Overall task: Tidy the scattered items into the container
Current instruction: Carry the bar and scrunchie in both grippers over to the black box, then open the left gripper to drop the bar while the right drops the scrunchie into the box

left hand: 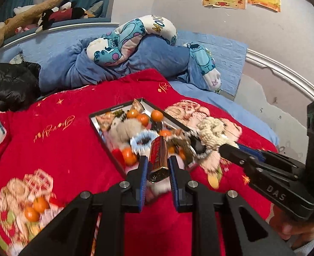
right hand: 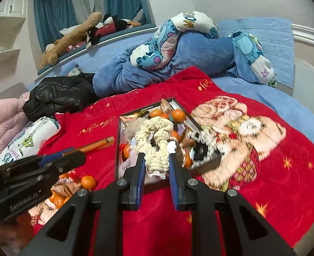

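Our left gripper [left hand: 158,166] is clamped on a red-and-gold battery [left hand: 158,160] above the tray's [left hand: 105,112] near edge. Our right gripper [right hand: 157,163] pinches a cream knitted scrunchie [right hand: 154,140] over the tray, which sits on the red blanket [right hand: 274,170]

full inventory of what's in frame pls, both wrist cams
tray: 1, black rim with shiny floor, on the red blanket
battery: 1, red and gold, between the left fingers, above the tray's near edge
cream scrunchie: 1, knitted, in the right gripper, over the tray
oranges: several, small, in the tray
blue-white scrunchie: 1, in the tray, blurred
red blanket: 1, printed with bears and oranges, over the bed
black jacket: 1, far left on the bed
plush toys: several, brown, black and red, on the ledge behind
left gripper: black, blue pads, shut on the battery
right gripper: black, blue pads, shut on the scrunchie
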Tool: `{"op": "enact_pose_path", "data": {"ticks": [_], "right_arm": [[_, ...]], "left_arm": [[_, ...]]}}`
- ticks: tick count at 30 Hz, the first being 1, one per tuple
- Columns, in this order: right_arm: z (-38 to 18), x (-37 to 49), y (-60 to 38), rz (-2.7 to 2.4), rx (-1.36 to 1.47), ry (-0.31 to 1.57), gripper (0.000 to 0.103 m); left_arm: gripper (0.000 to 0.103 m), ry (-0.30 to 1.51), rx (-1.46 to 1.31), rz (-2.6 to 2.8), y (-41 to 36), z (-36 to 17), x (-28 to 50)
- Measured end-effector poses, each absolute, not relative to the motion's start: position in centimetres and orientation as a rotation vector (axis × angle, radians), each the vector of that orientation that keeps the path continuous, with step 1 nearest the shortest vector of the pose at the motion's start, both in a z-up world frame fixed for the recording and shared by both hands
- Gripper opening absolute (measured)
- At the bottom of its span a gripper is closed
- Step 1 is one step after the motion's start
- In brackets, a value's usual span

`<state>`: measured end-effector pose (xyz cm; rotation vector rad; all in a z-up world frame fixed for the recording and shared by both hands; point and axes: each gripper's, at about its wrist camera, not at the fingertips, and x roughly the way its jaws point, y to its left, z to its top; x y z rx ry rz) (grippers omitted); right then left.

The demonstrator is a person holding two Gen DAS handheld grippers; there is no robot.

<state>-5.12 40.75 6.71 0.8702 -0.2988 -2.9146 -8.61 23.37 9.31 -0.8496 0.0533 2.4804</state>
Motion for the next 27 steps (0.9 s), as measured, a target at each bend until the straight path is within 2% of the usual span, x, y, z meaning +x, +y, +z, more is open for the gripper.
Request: {"op": "enact_pose_path", "data": {"ticks": [7, 18, 25, 27], "right_arm": [[6.9, -11.5, 41.6, -2.821, 0.946, -0.277, 0.020], [3.4, -20.7, 43.7, -2.787, 1.101, -0.255, 0.020], [1.3, -22.6, 43.6, -2.772, 1.170, -0.209, 0.020], [0.9, -22.8, 43.3, -2.780, 1.189, -0.143, 0.020]], "left_arm": [[0.020, 0.032, -0.890, 2.439, 26.5, 9.5, -17.1], [0.020, 0.005, -1.021, 2.404, 31.3, 6.2, -29.1], [0.020, 0.056, -1.120, 2.402, 33.2, 2.9, -33.9], [0.020, 0.063, -1.137, 2.398, 33.5, 2.1, -34.6]]}}
